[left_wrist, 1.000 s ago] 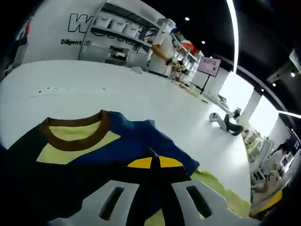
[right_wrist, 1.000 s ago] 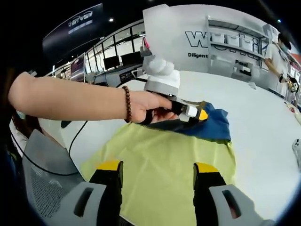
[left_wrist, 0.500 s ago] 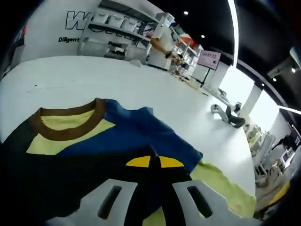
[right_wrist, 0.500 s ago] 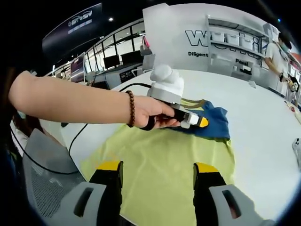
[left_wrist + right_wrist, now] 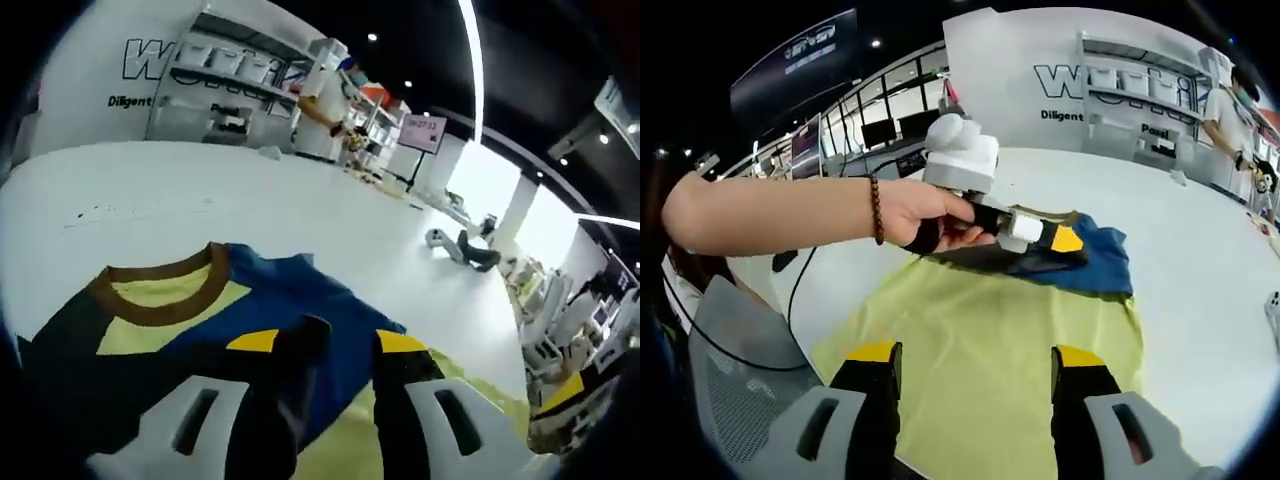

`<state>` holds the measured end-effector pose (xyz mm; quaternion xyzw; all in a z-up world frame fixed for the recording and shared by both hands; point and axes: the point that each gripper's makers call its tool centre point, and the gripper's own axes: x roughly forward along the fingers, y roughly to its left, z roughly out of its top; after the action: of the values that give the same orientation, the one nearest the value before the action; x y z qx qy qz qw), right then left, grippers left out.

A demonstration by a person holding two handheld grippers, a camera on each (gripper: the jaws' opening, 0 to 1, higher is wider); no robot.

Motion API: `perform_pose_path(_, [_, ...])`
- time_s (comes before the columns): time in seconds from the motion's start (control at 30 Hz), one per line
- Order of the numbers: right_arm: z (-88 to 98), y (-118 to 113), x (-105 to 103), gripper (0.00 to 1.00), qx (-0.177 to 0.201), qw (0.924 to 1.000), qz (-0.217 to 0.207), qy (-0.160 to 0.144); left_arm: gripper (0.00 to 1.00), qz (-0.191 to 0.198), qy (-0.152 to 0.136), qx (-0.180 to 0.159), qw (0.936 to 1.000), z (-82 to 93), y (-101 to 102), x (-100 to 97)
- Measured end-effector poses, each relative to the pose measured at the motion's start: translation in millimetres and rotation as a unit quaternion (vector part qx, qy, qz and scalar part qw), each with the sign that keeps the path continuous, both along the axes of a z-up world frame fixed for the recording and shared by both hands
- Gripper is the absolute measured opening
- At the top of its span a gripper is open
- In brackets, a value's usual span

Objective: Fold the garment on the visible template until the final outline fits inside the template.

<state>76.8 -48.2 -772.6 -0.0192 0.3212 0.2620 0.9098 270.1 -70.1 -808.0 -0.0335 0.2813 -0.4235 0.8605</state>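
The garment is a blue and black shirt with yellow panels and a brown collar. It lies bunched on the white table at the far end of the yellow-green template. My left gripper is open just over the shirt, and a ridge of dark fabric stands between its spread yellow-tipped jaws. In the right gripper view a hand holds the left gripper over the shirt. My right gripper hangs open above the template's near end with nothing in it.
The white table stretches wide behind the shirt. A grey mesh chair stands at the near left, and a black cable runs along the table edge. Shelves and a person stand far back.
My left gripper's jaws were shut on the dark fabric and have now spread open. The hand holding it drew back a little to the left. My right gripper has held still.
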Motion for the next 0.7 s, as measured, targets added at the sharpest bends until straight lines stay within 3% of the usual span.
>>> perform_pose_path(0.13, [0.5,-2,-1,0.57,0.001,1.0,-0.003,-0.001,0.31,-0.014,-0.032,0.028,0.999,-2.3,2,5.7])
perform_pose_path(0.23, [-0.5,-2,-2,0.57,0.001,1.0,-0.003,0.001,0.31,-0.043,-0.055,0.08,0.9944,-9.7,6,9.7])
perform_pose_path(0.27, [-0.9,-3,-2,0.57,0.0,1.0,-0.004,0.001,0.32,-0.041,-0.054,0.076,0.9948,-9.2,7,12.3])
perform_pose_path(0.47, [-0.4,-4,-2,0.57,0.002,1.0,-0.006,0.0,0.34,-0.007,-0.026,0.061,0.9978,-13.8,23,24.9])
perform_pose_path(0.53, [-0.9,-5,-2,0.57,0.001,1.0,-0.007,0.001,0.34,-0.003,0.002,0.043,0.9991,-19.8,22,23.8])
perform_pose_path(0.7, [-0.4,-6,0,0.57,0.001,1.0,-0.009,0.0,0.31,0.006,0.028,0.029,0.9992,-29.4,19,25.9])
